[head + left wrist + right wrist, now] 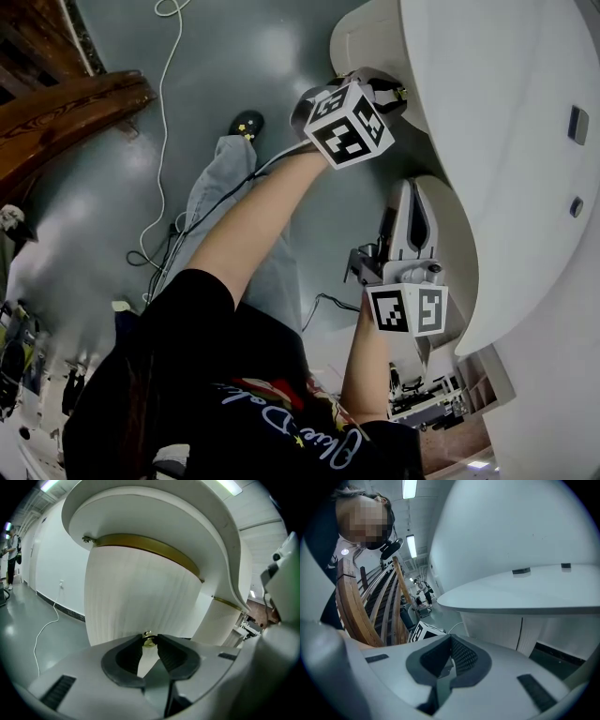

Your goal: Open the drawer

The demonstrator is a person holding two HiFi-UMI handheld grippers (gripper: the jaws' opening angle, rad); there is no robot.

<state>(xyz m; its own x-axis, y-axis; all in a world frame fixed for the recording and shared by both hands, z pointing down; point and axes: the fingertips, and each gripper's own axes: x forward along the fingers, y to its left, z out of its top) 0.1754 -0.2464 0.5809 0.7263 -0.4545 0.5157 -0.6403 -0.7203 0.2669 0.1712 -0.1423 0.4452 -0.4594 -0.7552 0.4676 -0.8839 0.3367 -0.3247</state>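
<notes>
A white ribbed drawer front (140, 597) curves under a brass band (150, 548) and the white counter's rim (154, 508). A small brass knob (148, 641) sticks out of it. My left gripper (149, 640) is shut on that knob, with one dark pad against each side. In the head view the left gripper (389, 94) reaches to the counter's curved side, its marker cube (349, 122) in front of the jaws. My right gripper (451, 643) is shut with nothing in it and hangs under the counter top (525, 592); the head view shows the right gripper (415, 202) just below the left.
A curved wooden structure (66, 112) stands at the left, and its slats (361, 611) show in the right gripper view. A white cable (164, 94) trails over the grey floor. My leg and shoe (247, 122) are below the left arm. A person (10, 559) stands far off.
</notes>
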